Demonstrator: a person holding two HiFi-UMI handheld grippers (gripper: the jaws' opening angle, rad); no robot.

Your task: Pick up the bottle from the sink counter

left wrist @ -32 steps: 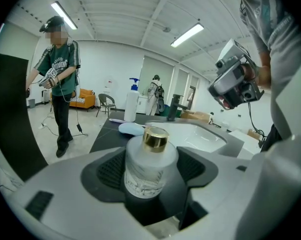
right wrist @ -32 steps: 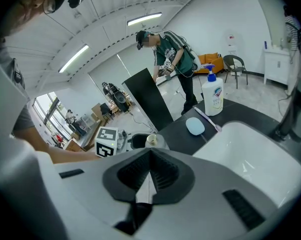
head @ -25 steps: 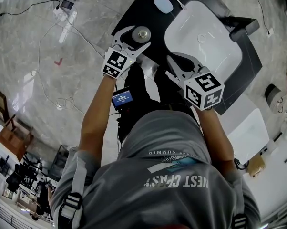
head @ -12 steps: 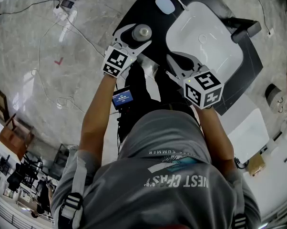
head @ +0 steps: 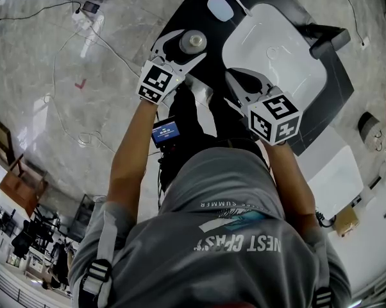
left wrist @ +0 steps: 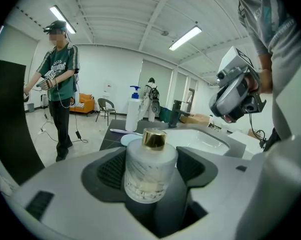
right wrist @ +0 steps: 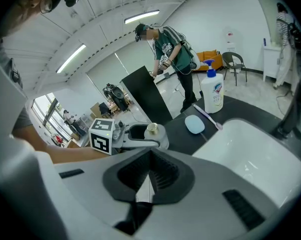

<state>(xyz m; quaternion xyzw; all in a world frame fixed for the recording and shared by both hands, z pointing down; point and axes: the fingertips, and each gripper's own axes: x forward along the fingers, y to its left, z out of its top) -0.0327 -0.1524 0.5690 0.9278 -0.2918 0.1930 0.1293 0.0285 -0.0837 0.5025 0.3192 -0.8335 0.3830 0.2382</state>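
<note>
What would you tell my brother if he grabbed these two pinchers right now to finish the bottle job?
Left gripper: jaws closed on the bottle, pads against both its sides.
Right gripper: shut and empty, near the front of the sink.
Bottle: upright at the left end of the black counter; I cannot tell if it is off the surface yet.
Done: bottle gripped.
Left: lift it straight up, clear of the counter.

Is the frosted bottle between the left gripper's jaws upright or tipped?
Upright: the frosted glass bottle stands vertical, with its gold cap on top and its base down.
</note>
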